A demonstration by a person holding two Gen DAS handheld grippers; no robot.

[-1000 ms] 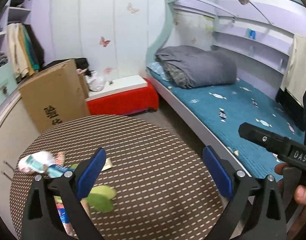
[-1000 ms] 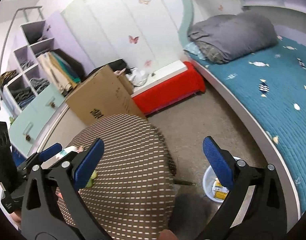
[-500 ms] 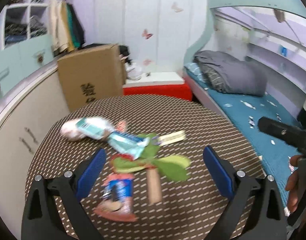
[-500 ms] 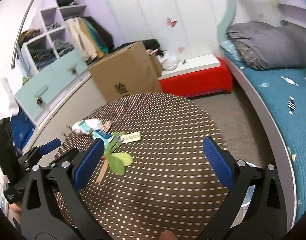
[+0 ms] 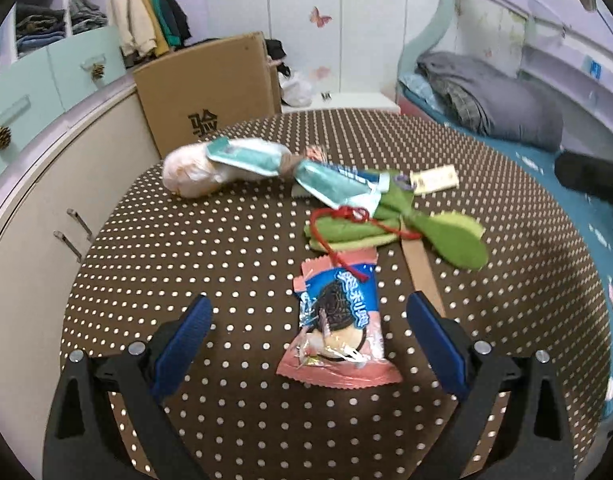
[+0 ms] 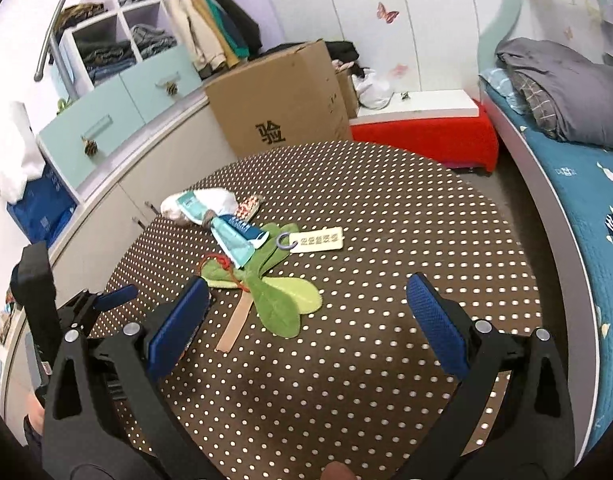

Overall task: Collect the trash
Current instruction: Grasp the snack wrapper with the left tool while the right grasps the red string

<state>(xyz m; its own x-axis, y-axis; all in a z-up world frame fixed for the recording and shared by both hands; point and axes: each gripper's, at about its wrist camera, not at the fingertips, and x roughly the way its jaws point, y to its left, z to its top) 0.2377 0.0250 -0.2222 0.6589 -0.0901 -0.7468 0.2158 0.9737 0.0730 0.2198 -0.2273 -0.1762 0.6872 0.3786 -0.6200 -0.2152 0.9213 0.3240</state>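
Left wrist view: left gripper [image 5: 308,334] with jaws wide apart, holding nothing, low over the table [image 5: 186,264].
Bag: pale tied bag [image 5: 194,170] at far left of the litter.
Teal packets: two [image 5: 334,186], lying against the bag.
Cookie wrapper: pink wrapper [image 5: 340,322] flat on the table, between the left fingers.
Leaves: green leaves [image 5: 450,236] right of the wrapper, red cord across them.
Tag: cream tag [image 6: 316,241] beside the leaves.
Right gripper: right gripper [image 6: 306,326] with jaws spread, empty, above the table near the leaves.
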